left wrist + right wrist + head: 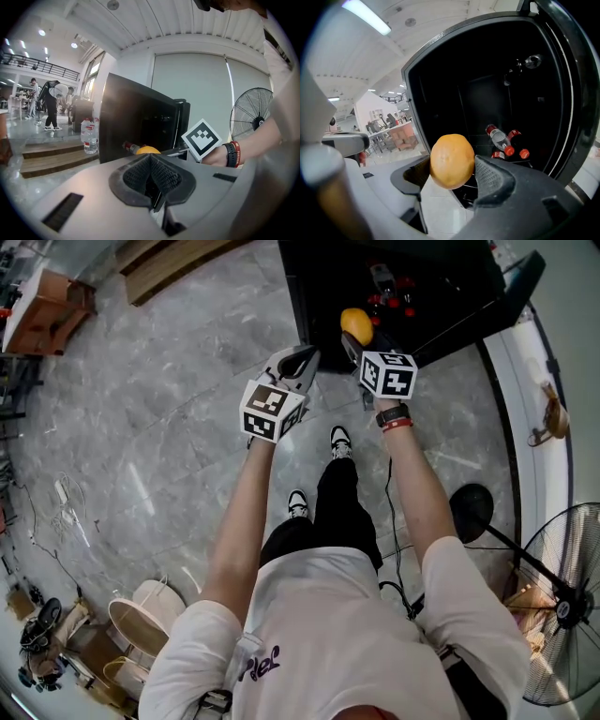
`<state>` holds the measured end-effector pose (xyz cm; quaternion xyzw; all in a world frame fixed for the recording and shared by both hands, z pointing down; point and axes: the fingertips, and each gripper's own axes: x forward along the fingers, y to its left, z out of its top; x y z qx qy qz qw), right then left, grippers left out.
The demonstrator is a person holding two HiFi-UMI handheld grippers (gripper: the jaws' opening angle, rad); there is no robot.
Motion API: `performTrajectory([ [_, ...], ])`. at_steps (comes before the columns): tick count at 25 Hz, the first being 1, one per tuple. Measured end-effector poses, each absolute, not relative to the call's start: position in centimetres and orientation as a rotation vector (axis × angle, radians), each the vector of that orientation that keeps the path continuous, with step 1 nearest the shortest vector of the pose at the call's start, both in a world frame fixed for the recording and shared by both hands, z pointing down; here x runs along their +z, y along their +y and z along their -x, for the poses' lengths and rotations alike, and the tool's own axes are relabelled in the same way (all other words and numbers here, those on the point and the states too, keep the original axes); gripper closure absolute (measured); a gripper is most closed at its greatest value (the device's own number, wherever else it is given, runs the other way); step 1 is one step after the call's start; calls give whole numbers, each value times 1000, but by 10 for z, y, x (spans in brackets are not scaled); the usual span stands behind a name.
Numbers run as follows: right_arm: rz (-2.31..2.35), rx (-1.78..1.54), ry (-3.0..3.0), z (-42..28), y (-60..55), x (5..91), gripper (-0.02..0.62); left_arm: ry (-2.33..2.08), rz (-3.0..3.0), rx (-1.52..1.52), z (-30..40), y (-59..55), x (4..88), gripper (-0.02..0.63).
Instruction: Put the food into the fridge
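I have the black mini fridge [454, 75] straight ahead of my right fingers, its door [576, 93] swung wide to their right and the dark cavity open. On the marble floor [169, 427], well behind and to the right of both sets of fingers, stands a pedestal fan [562, 606].

My right gripper [452, 166] pinches an orange [452, 161]. The ribbed pad [490, 176] presses on its right side and the opposite pad touches its left, so the fruit sits high between the fingertips. In the head view the orange [356, 324] hangs at the fridge's front edge, just past the threshold.

My left gripper [151, 176] has its fingers pressed together with nothing between them. It hovers beside the right one, just outside the fridge's side wall.

Beyond the orange, to the right of my right fingers and deeper inside, lie several red-capped bottles [499, 138]. They look like soda bottles, though the dark interior hides what they rest on.
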<state>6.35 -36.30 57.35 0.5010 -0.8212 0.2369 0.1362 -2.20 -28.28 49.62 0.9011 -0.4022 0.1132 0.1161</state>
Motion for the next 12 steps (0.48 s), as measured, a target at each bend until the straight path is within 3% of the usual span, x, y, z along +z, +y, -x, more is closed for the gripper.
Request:
performTrajectory([
  [12, -1429, 657, -2366, -62, -407, 597, 287, -1189, -2647, 309, 16, -316, 509, 588],
])
